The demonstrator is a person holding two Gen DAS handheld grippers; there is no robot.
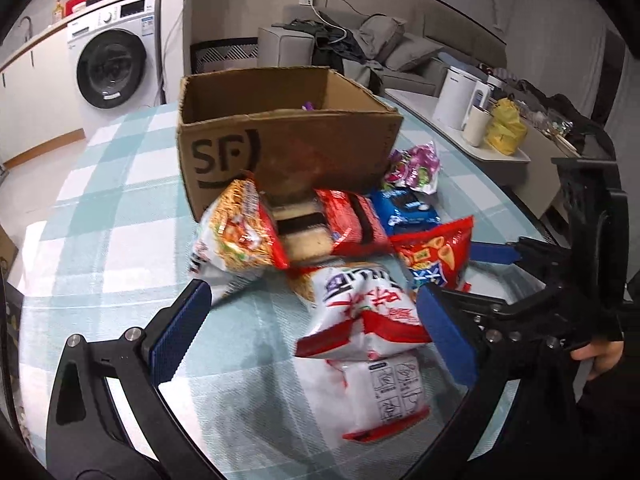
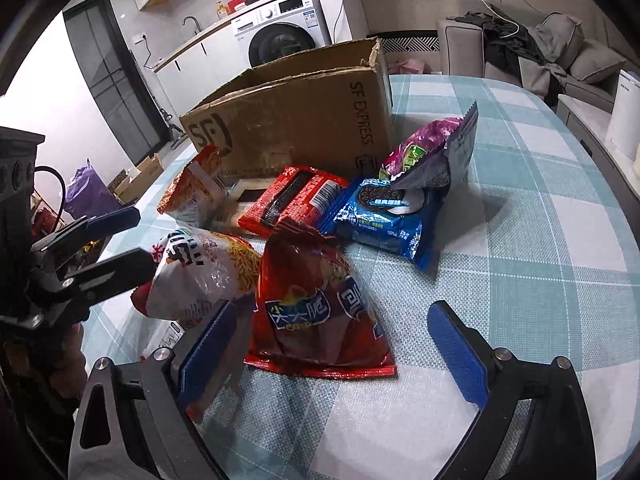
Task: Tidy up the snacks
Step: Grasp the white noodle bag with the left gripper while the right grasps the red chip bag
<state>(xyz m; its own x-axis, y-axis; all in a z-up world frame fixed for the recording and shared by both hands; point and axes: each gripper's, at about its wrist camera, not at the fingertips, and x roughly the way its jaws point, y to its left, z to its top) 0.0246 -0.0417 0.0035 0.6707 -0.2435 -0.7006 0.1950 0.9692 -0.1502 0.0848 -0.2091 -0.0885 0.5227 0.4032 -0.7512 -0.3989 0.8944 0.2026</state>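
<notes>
Your left claw (image 1: 316, 332) is spread astride the white noodle bag (image 1: 360, 336), pads clear. Your right claw (image 2: 336, 348), likewise spread, straddles the red crisp bag (image 2: 316, 312). Both lie on the worktop (image 2: 540, 240), the cardboard box (image 2: 296, 128) beyond them, presumably their destination.
</notes>
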